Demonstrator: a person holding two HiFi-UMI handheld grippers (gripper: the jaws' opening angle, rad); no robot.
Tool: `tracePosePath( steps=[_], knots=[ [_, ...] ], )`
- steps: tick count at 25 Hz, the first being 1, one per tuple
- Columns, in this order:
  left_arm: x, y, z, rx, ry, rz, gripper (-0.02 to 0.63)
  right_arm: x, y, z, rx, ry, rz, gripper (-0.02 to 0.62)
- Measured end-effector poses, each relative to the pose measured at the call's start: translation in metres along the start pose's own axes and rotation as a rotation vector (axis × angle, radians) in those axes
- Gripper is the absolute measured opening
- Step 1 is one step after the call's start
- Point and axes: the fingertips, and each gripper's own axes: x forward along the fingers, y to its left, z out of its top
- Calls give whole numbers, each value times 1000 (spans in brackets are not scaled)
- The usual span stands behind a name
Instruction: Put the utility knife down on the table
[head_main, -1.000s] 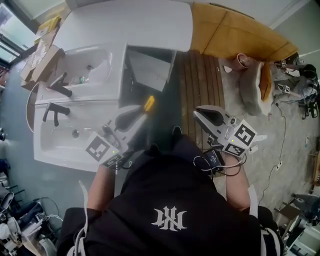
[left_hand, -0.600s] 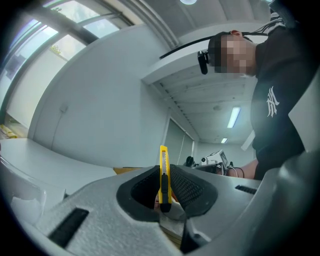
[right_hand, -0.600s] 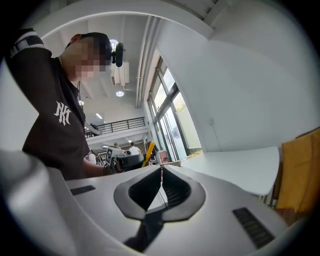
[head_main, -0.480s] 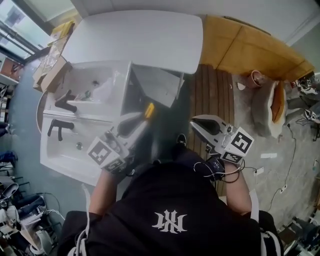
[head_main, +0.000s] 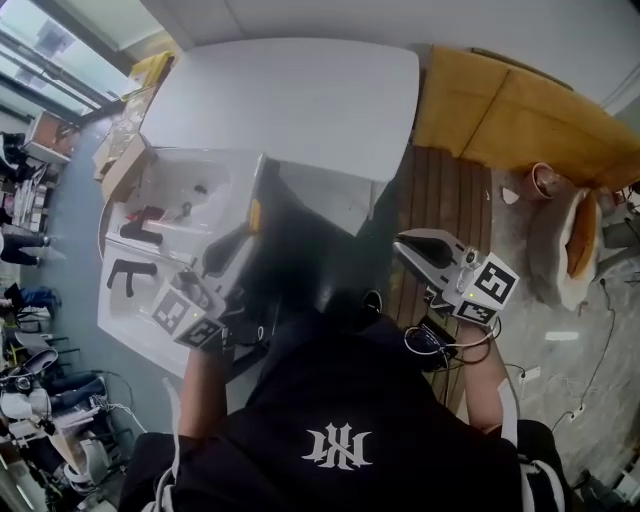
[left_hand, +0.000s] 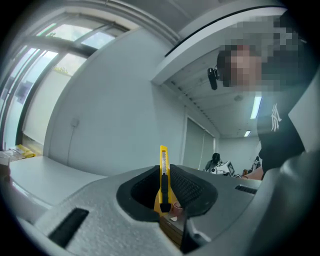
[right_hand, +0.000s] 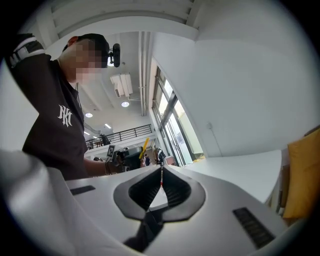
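Yellow knife (left_hand: 163, 175) clamped between jaws of left gripper (head_main: 243, 240), blade end sticking past tips; we hold it aloft. Right gripper (head_main: 408, 245) pinched together, empty. We judge carry step: next, reach ahead to table (head_main: 290, 100), lower, release.

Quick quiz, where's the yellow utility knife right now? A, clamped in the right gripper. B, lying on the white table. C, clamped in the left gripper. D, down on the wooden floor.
C: the left gripper view shows the utility knife standing upright, clamped between the jaws of the left gripper, while the right gripper is shut on nothing.
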Motion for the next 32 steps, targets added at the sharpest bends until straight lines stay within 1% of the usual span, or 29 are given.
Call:
tracePosePath(
  steps=[1, 5, 8, 10, 12, 15, 18, 20, 21, 24, 27, 30, 32],
  knots=[
    [2, 3, 1, 2, 1, 0, 61, -3, -9, 0, 8, -6, -12, 6],
    [19, 21, -10, 34, 49, 3, 61, -9, -40, 0, 46, -57, -64, 6],
    [37, 44, -18, 36, 56, -16, 61, -1, -59, -2, 51, -50, -88, 6],
    [52, 58, -16, 18, 28, -41, 61, 7, -69, 1, 42, -34, -101, 6],
    [68, 76, -7, -16, -26, -61, 61, 19, -82, 8, 31, -16, -115, 6],
    [81, 113, 2, -38, -77, -59, 61, 44, -99, 26, 6, 1, -132, 6],
    [92, 158, -4, 7, -50, -31, 61, 79, -122, 46, -31, 26, -150, 6],
    [101, 182, -7, 43, -43, -36, 61, 102, -133, 60, -55, 51, -161, 6],
    [106, 193, -7, 47, -50, -46, 61, 113, -138, 67, -68, 58, -161, 6],
    [125, 229, -9, 5, -71, -74, 61, 137, -157, 83, -84, 61, -164, 6],
    [140, 251, -9, -45, -96, -96, 61, 150, -179, 74, -48, 90, -180, 6],
    [143, 270, -25, -79, -62, -64, 61, 157, -203, 64, -16, 126, -188, 6],
    [148, 286, -36, -95, -24, -31, 61, 166, -224, 67, -8, 117, -185, 6]
  ],
)
